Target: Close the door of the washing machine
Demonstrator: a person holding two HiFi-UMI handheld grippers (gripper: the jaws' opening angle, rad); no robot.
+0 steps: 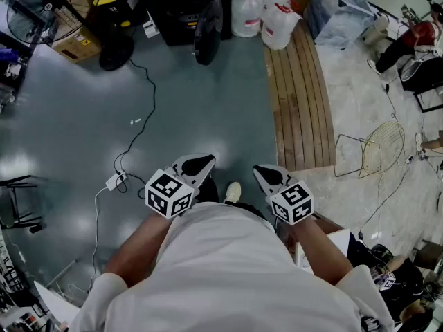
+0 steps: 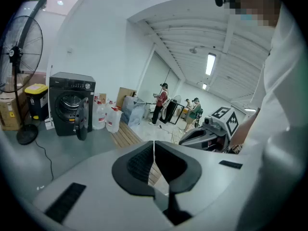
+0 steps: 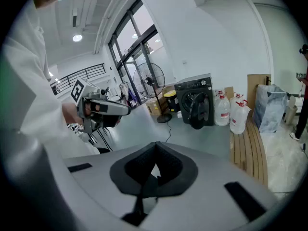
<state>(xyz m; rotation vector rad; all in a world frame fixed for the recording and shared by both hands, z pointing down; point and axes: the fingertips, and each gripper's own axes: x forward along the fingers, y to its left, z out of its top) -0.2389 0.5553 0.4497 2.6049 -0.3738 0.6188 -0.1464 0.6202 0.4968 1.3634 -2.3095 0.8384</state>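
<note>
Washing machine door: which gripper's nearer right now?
Left, slightly. The left gripper points almost straight at the open door, far across the floor; the right gripper sits equally far back but offset rightward.

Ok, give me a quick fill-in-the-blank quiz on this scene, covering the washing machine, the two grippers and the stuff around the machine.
1. The door of the washing machine stands ____.
2. The left gripper and the right gripper both have their jaws ____, with nothing between them.
3. The bin beside the machine has a lid coloured ____.
4. The clear jugs next to the machine have caps coloured ____.

Missing words: open; shut; yellow; red.
</note>
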